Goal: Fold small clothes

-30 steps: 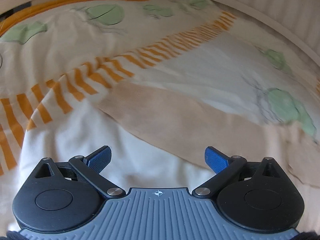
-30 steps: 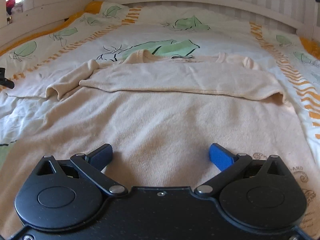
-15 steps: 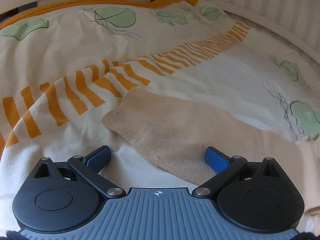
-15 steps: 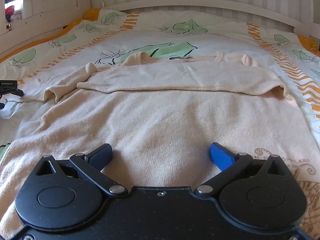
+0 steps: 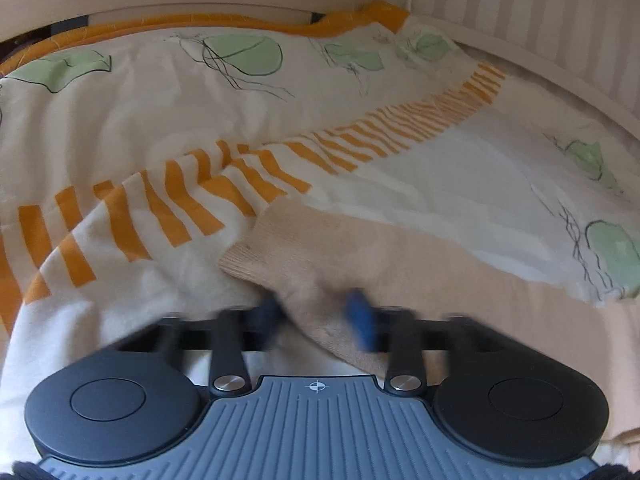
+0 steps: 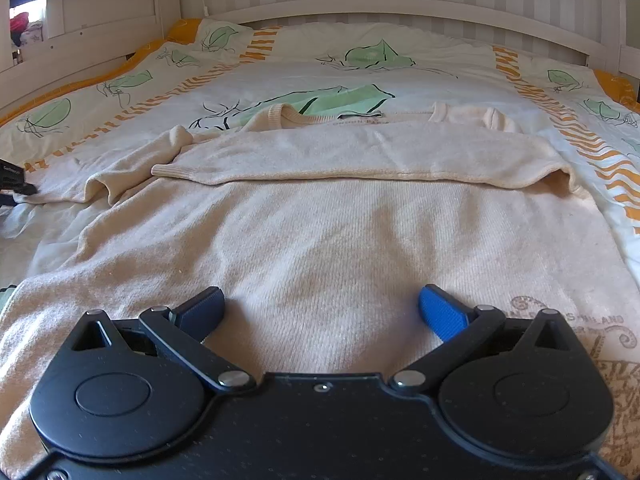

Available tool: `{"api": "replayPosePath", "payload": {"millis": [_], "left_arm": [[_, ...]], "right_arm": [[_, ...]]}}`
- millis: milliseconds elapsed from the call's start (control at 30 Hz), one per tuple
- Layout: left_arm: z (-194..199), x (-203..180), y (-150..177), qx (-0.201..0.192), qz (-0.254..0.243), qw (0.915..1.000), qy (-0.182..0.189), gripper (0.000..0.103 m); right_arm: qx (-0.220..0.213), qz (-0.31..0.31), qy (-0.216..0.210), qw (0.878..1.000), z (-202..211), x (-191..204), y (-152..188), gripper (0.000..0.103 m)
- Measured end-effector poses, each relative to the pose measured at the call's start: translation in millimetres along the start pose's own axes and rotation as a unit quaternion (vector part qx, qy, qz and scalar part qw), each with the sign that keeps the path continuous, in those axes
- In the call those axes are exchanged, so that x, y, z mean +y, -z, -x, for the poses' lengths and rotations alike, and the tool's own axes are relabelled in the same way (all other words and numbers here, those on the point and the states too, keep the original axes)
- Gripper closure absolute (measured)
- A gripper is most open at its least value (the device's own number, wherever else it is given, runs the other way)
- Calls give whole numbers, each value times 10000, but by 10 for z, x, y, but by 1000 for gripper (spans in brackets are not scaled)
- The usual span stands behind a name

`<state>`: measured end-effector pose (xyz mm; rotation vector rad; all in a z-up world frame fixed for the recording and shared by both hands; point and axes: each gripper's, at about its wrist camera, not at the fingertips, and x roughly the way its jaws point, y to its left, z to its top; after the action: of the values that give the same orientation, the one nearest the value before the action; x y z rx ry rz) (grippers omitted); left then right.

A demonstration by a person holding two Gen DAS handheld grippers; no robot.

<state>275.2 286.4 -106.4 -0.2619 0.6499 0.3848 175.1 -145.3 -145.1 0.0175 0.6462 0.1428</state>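
- On bed [image 6: 400,40], flat over leaf-print duvet [image 5: 120,120]: beige sweater [image 6: 320,240], body spread out toward right gripper [image 6: 320,308], neck at far end.
- Far sleeve already laid across chest, cuff pointing left. Probably first fold done.
- Other sleeve [image 5: 320,256] out to the side on the duvet, cuff near the orange stripes, so likely next to go over.
- Left gripper [image 5: 320,316]: jaws just been closing, blurred, sleeve cloth bunched between blue pads [image 5: 362,320]. Looks pinched a bit back from the cuff, likely so the cuff hangs free when carried across.
- Can't swear the pinch is firm given the blur, but cloth ridges up between the pads, so calling it clamped on sleeve.
- Right gripper: fingers wide apart, nothing between them, hovering low over the hem end. Guessing parked there to hold the body down or wait for the bottom fold.
- Writing: neck label, looks like "…ONDON…", too small to be sure. Brown swirly print at lower right of the sweater ends in "MILANO"; rest unreadable.
- Black bit at left edge of right view: probably the left gripper.
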Motion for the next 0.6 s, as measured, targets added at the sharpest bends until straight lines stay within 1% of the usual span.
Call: {"api": "replayPosePath", "payload": {"millis": [67,133,167,233,300,400,467,600], "left_arm": [[52,18,-42,9,141,9999,0,97],[141,-18,-117,13,159,9999,31,99],[222,-64,-173,-38,130,9999,11,99],[380,-171,-294,-181,62,9998,99,99],[586,-320,-462,-335,23,9989,327,99],[934,-625,-708,-665,-138,9948,760,99],[1133,-882,-822,-815,-300,9909,1030,99],[1469,-1533,-920,-936,-626,9788,1712,99]], "right_arm": [[0,-4,-6,10000,0,0,0,0],[2,2,-3,10000,-1,1,0,0],[1,2,0,10000,-3,4,0,0],[2,6,5,10000,-6,8,0,0],[1,8,8,10000,-7,6,0,0],[-1,11,14,10000,-11,8,-6,0],[-5,11,13,10000,-10,7,-5,0],[-8,9,7,10000,-10,3,-7,0]]}}
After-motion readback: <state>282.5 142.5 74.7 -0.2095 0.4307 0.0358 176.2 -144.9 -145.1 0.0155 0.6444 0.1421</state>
